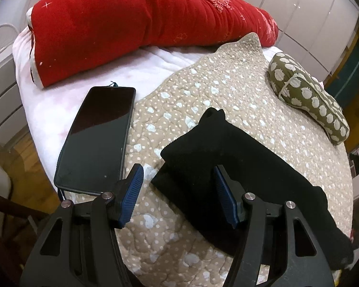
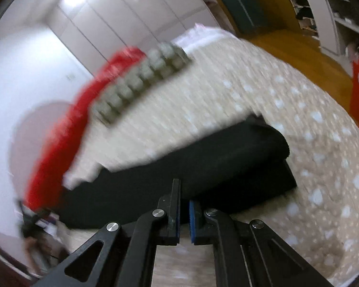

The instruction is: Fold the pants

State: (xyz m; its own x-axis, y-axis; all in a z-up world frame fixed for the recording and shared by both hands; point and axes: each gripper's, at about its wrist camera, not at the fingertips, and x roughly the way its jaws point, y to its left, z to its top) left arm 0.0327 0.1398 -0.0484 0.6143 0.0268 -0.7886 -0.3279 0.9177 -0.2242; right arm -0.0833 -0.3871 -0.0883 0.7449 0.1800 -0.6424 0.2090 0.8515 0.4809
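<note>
We take the beige quilted bedspread with pale spots [image 1: 215, 91] as our landmark. At its left edge lies a black slab-shaped smartphone [image 1: 95, 138], screen dark. Just right of it, on the bedspread, rest the black knit pants [image 1: 227, 157], already doubled into a thick band. The left gripper [image 1: 177, 191] hangs over their near left corner, its jaws standing apart with the right blue pad over the fabric and nothing pinched. The right gripper [image 2: 184, 212] has its jaws closed; whether cloth is caught, we cannot tell. We judge a later fold is in hand; the next move calls for a hold on an end and carrying it across. No brand, label or writing is legible.
</note>
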